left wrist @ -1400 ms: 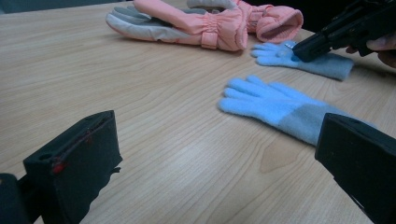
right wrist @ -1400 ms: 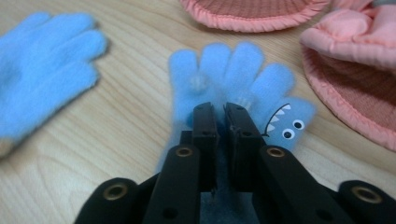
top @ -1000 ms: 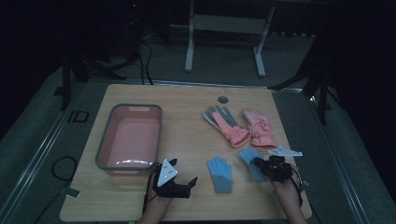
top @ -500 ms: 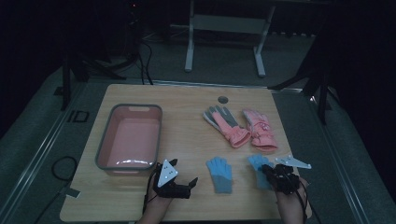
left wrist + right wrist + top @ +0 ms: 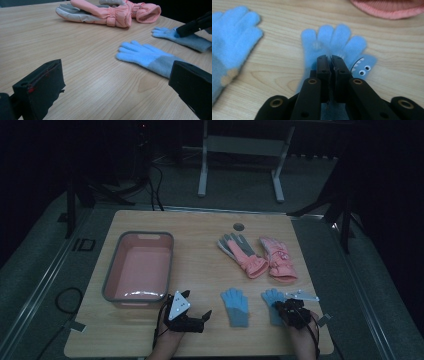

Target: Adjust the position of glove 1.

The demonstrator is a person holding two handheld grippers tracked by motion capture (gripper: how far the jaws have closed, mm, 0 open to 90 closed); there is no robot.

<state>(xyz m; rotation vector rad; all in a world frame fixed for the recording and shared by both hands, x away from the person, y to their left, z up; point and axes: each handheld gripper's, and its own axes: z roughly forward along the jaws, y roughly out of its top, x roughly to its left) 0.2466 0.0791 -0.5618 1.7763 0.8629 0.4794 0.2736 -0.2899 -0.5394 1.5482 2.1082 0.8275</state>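
Your right gripper (image 5: pixel 286 307) sits at the near right of the wooden table (image 5: pixel 200 245), and its jaws are pressed together. In the right gripper view the tips (image 5: pixel 331 61) lie over the palm of a small blue glove (image 5: pixel 332 45), just below its four fingers, which spread away from you. A thumb patch with a cartoon face (image 5: pixel 363 66), eyes and teeth, pokes out just beside the jaws. I cannot tell whether any fabric is pinched between the closed jaws or whether they only rest on the knit. From the left gripper view, that gripper's dark tip (image 5: pixel 193 25) touches the same glove (image 5: pixel 190 40) near its finger end.

Your left gripper (image 5: pixel 202 317) rests at the near middle of the table with its jaws spread wide and nothing between them. Seen along them, the second blue glove (image 5: pixel 147 56) lies flat ahead and toward the right jaw, fingers pointing left, its grey cuff end reaching the jaw's edge. In the high view this glove (image 5: pixel 236 304) lies between your two grippers, apart from both.

Farther back, a pair of pink gloves (image 5: pixel 260 255) with grey palms lies side by side. A pink basin (image 5: pixel 167 265) with a grey rim stands on the left half, just beyond your left gripper.
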